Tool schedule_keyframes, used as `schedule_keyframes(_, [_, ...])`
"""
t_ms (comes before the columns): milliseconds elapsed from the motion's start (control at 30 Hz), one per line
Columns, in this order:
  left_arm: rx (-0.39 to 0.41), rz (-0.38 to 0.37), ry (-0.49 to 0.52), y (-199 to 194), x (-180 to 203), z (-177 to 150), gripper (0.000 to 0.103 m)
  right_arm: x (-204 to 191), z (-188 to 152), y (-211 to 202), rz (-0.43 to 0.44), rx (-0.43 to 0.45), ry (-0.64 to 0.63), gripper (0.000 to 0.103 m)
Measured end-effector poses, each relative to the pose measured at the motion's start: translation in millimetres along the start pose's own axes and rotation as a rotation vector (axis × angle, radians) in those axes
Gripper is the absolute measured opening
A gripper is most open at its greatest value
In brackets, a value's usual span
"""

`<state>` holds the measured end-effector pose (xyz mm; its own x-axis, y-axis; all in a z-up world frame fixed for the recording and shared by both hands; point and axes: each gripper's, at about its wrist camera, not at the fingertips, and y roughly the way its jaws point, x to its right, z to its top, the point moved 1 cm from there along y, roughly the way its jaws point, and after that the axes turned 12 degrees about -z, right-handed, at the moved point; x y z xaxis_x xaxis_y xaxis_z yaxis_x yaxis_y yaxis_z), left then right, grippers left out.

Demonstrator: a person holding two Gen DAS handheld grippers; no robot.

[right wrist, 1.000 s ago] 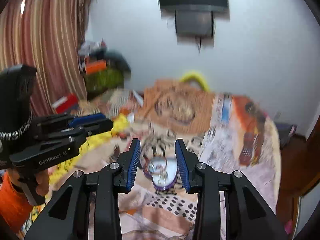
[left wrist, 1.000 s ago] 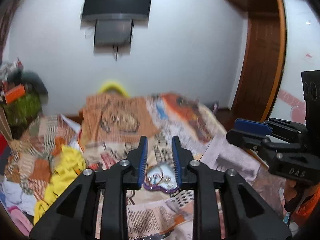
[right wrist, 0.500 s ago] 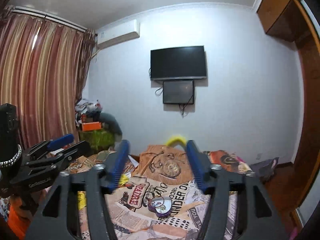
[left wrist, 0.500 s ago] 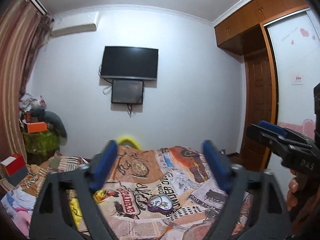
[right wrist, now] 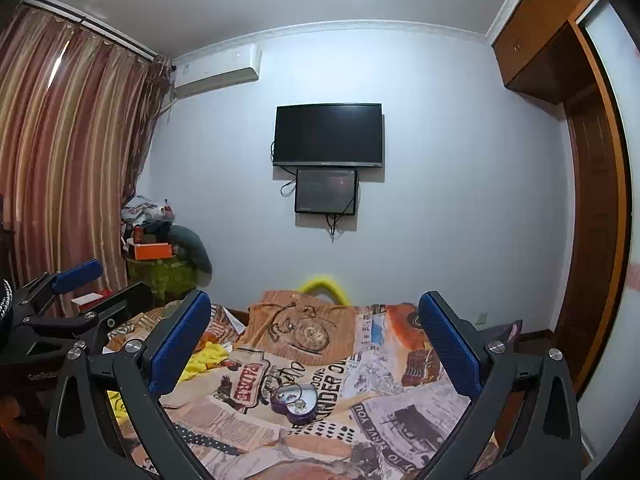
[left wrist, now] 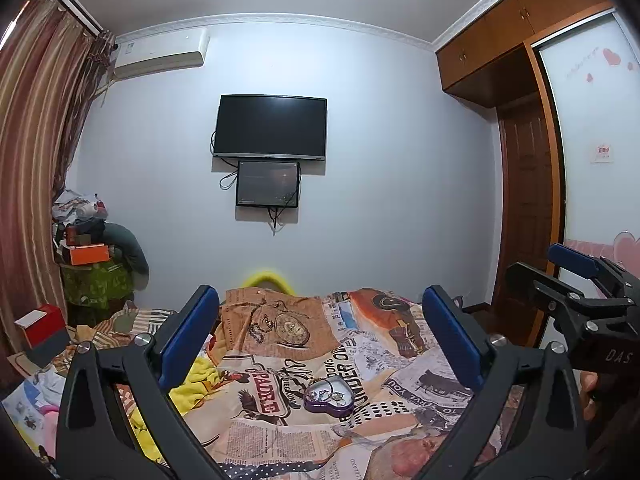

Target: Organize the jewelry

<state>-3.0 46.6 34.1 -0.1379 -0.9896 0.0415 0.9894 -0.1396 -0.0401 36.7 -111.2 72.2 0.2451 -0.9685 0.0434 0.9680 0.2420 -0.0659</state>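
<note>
Both grippers, left gripper and right gripper, hang with fingers spread wide, holding nothing. Beyond and below the fingertips, well apart, the purple heart-shaped jewelry tin lies open on the soft printed bedspread; a clumsy approach could tip it, spilling small pieces.

A heart-shaped jewelry box is set on the bedspread, with small jewelry pieces held inside it. Behind the bed, a television is mounted on the wall, a smaller screen just below it. A pile of boxes and clothes is stacked in the left corner, and a wardrobe is placed on the right.
</note>
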Motion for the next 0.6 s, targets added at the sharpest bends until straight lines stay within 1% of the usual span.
schedule_keyframes(167, [-0.011,0.003,-0.003,3,0,-3,0.102,6,-8,-12,-0.010,-0.001,-0.001,0.103])
schedule_keyframes(600, [-0.038,0.016,-0.003,12,-1,-8,0.102,9,-12,-13,-0.003,-0.034,0.012,0.103])
